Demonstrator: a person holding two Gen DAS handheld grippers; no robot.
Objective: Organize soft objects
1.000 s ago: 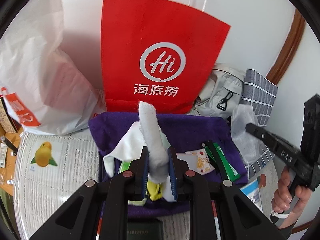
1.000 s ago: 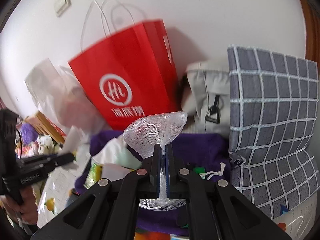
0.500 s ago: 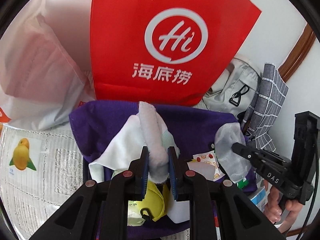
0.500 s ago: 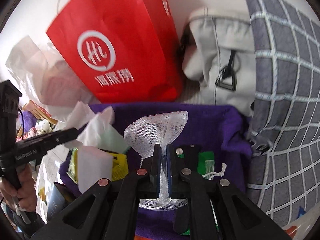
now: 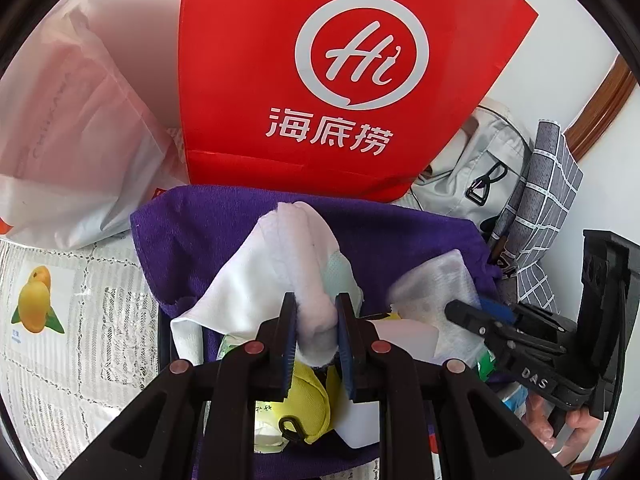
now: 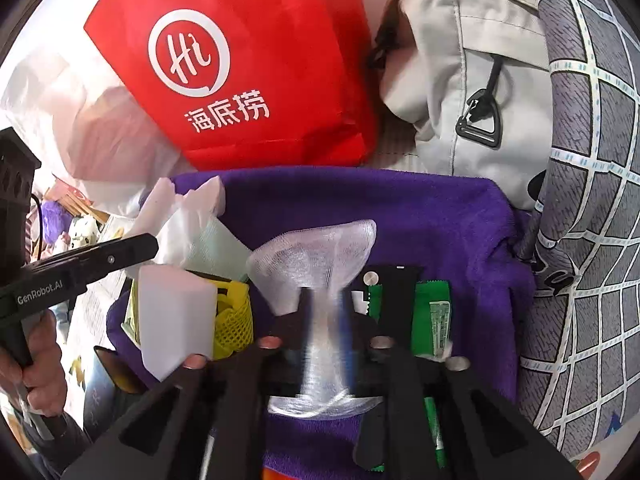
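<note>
Our left tool (image 5: 316, 320) pinches a white fleece roll (image 5: 308, 264); our right tool (image 6: 326, 312), jaws just opening, straddles white mesh netting (image 6: 316, 256) over the purple towel (image 6: 420, 216).

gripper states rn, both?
Left gripper: shut on the white cloth roll.
Right gripper: jaws just opening, white mesh pouch between them, released.

Bright, even daylight; soft shadows. Fisheye bends edges, black corner vignette. Right claw (image 6: 326, 312) motion-blurred; the rest sharp.
</note>
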